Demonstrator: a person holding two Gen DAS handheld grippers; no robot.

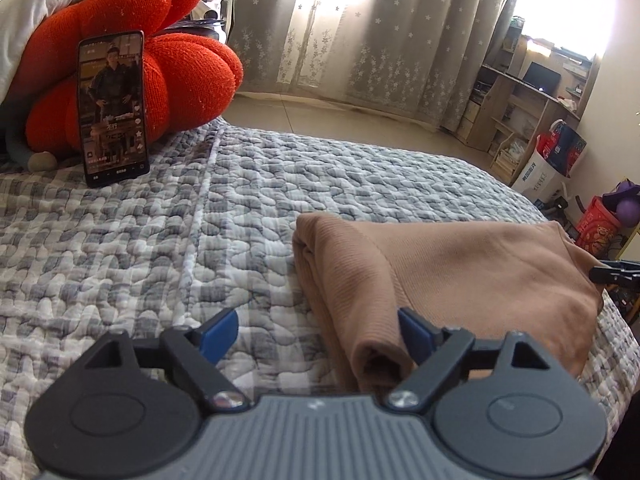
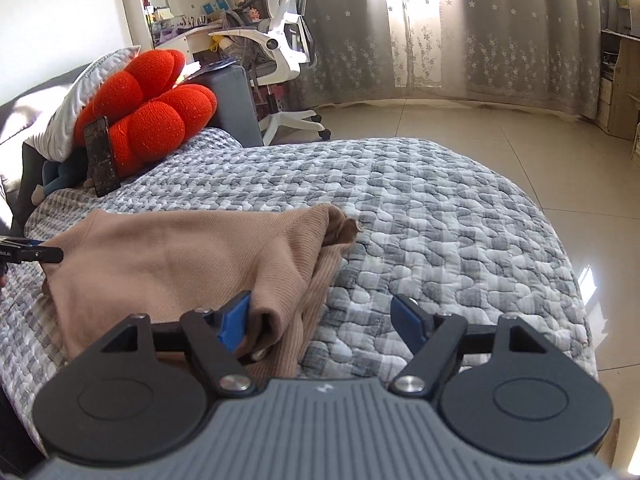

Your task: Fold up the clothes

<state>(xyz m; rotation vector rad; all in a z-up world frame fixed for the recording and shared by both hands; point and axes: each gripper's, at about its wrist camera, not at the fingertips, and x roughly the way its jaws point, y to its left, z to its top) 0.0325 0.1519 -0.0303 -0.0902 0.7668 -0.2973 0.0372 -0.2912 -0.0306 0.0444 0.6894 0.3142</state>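
A tan ribbed garment (image 1: 460, 276) lies folded into a thick rectangle on the grey checked quilt (image 1: 140, 264). My left gripper (image 1: 316, 330) is open at the garment's near left corner, its right pad against the folded edge. In the right wrist view the same garment (image 2: 180, 256) sits left of centre. My right gripper (image 2: 320, 320) is open at the near right corner, with its left pad touching the cloth. The other gripper's black tip shows at the frame edge in each view.
A phone (image 1: 114, 108) with a lit screen leans against an orange knotted cushion (image 1: 180, 64) at the bed's head, with a white pillow (image 2: 88, 104) behind. Beyond the bed are tiled floor, a white office chair (image 2: 288, 48), curtains and wooden shelves (image 1: 520, 96).
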